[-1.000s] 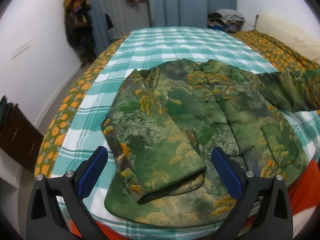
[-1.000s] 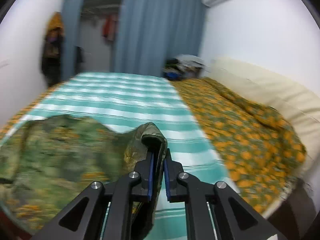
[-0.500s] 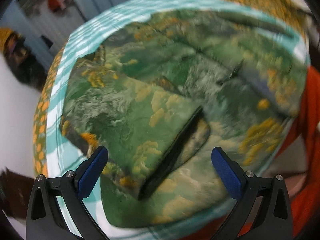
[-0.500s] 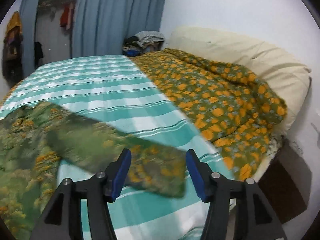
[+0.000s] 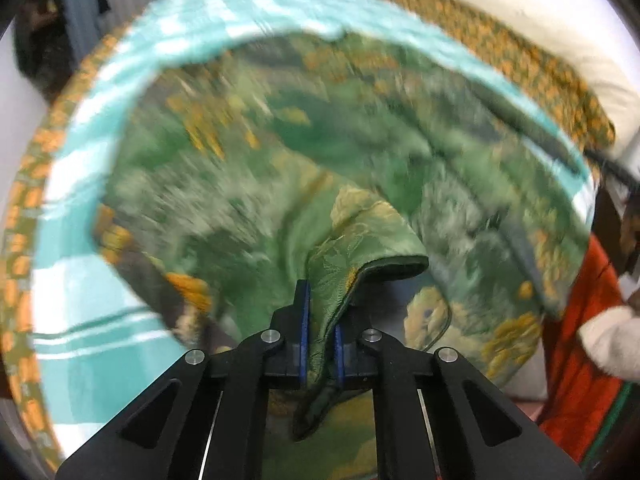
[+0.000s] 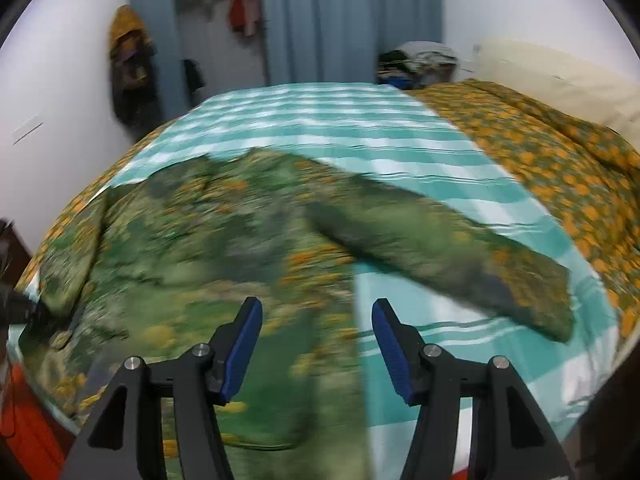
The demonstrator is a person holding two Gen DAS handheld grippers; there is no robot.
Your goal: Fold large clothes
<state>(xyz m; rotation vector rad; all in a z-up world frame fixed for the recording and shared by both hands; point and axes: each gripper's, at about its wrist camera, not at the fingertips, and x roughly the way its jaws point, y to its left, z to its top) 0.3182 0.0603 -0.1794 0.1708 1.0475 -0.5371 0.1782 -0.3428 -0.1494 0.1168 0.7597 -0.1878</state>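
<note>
Green-and-gold patterned jacket (image 6: 224, 248) lies spread on the bed's teal checked sheet (image 6: 340, 128), one sleeve (image 6: 460, 264) stretched out toward 3 o'clock. Left claw (image 5: 320, 332) pinched tight on a folded jacket cuff (image 5: 360, 248), lifting it off the body. Right claw (image 6: 316, 340) about half open, nothing between its blue pads, poised over the jacket's lower edge. Orange-flowered quilt (image 6: 560, 160) at 2 o'clock.

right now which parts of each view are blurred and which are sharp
Left wrist view: the jacket and checked sheet are smeared by motion; the left gripper and the cuff pinched in it are sharp. Right wrist view: the jacket and its sleeve are smeared, the open right gripper is crisp, the curtain fairly clear; fisheye bends both.
</note>
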